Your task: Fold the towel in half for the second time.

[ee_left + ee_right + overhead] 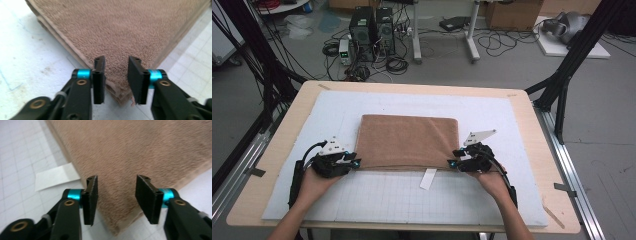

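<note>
You have the brown towel (408,142) folded into a rectangle at the middle of the white mat (492,200) on the surface, and this looks like the release after a fold. Your left gripper (116,75) sits at its near left corner, your right gripper (117,197) at its near right corner; both pairs of fingers are spread, straddling the corners without pinching. Next, draw back clear, or re-pinch for another fold. No containers here; a paper slip (428,178) lies just beside the near edge.

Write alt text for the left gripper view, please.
A folded brown towel lies on a white mat, one corner pointing between the left gripper's two black jaws, which stand open on either side without pressing it.
</note>
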The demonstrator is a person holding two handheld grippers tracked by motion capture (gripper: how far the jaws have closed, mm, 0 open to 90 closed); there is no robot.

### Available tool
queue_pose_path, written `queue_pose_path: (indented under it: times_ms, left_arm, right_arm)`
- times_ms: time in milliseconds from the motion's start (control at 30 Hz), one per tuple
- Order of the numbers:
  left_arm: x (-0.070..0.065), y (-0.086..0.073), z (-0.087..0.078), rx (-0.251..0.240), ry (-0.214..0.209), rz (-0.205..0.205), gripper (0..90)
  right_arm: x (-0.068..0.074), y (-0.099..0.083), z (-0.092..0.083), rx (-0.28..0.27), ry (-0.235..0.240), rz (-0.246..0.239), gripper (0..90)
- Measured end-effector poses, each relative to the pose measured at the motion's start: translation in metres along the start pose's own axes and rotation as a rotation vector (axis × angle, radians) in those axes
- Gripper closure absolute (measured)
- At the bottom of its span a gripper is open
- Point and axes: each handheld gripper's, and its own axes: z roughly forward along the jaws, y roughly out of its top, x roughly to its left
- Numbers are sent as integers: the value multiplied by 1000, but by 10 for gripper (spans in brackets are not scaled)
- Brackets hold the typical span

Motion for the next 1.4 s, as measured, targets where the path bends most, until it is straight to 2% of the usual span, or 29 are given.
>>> queue_pose_path:
  times_ms: [200,300,567,1100,1400]
  left_arm:
    - [1,1,-4,-40,-4,-23,514]
    - [0,2,-5,-45,-2,-23,462]
    - [-5,3,-12,-76,-2,-33,346]
    - [-11,1,-24,-83,-14,-23,284]
    - [-13,-7,-33,-97,-8,-31,273]
  right_arm:
    - [-5,0,-4,-40,-57,42,337]
    - [-6,-1,-7,-56,-72,59,294]
    - [0,0,-14,-79,-89,60,212]
    - [12,-5,-31,-105,-102,47,193]
    - [18,-19,-45,-133,-124,55,175]
